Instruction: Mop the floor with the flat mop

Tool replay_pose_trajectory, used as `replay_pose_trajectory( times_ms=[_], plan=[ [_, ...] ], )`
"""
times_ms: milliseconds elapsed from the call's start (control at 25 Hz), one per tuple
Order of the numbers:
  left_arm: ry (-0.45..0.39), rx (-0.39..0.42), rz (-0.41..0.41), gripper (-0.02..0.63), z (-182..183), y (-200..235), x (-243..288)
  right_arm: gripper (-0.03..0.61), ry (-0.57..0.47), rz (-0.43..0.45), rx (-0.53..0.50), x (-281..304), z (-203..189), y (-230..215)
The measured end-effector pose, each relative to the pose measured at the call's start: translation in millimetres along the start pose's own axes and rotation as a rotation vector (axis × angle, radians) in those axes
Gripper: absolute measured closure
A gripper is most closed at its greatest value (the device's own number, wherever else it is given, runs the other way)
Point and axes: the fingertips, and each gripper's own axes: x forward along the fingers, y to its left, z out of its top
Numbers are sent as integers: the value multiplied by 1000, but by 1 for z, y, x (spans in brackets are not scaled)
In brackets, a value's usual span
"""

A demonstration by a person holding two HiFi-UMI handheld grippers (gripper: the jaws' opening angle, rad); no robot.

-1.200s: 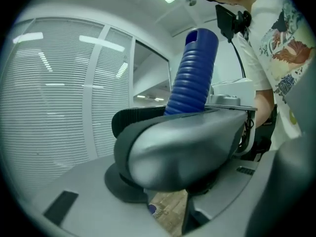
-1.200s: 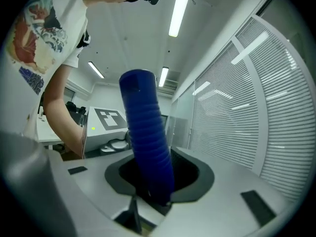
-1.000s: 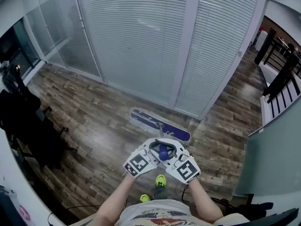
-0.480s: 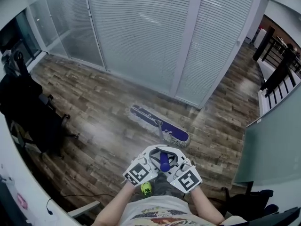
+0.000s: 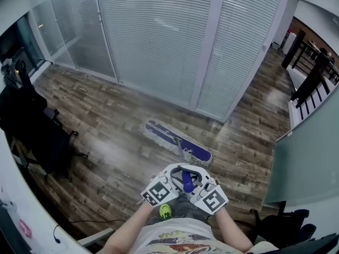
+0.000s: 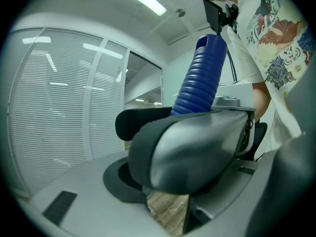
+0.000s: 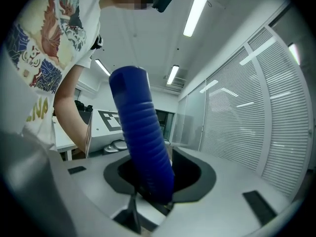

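The flat mop's purple head (image 5: 177, 142) with its white fringe lies on the wood floor, slanting in front of the blinds. Its blue ribbed handle (image 5: 187, 181) rises toward me. My left gripper (image 5: 177, 176) and right gripper (image 5: 197, 179) clasp that handle from either side, close to my body. In the left gripper view the handle (image 6: 205, 73) rises behind a big grey jaw. In the right gripper view the handle (image 7: 143, 147) sits between the dark pads. Both sets of jaws have just been opening a little, with the handle still gripped.
A glass wall with white blinds (image 5: 159, 46) runs across the back. A black office chair (image 5: 32, 131) stands at left and a black railing (image 5: 312, 78) at right. A green-toed shoe (image 5: 165, 211) shows under the grippers. Dark gear (image 5: 280, 224) lies at bottom right.
Both grippers have drawn back toward my body with the handle, lower in the head view. The person has stepped: two shoes showed before, one now.
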Motion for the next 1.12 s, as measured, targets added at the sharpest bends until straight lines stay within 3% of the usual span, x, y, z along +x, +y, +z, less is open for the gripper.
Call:
replay_pose_trajectory(
  times_ms=[120, 280, 360, 600, 920, 1120],
  plan=[
    [-1, 5, -23, 451, 2, 7, 3, 426, -13, 11, -4, 3, 1, -8],
    [-36, 18, -12, 451, 11, 28, 14, 426, -238, -51, 73, 9, 31, -39],
    [-36, 22, -17, 453, 13, 39, 21, 426, -270, -54, 103, 12, 33, -53],
    [-27, 35, -31, 454, 9, 88, 51, 419, -279, -47, 123, 28, 16, -106],
    [-11, 24, -16, 454, 9, 201, 124, 416, -309, -35, 116, 62, -17, -230],
    [53, 43, -28, 454, -4, 270, 177, 404, -205, 18, 123, 82, -72, -302]
  ],
)
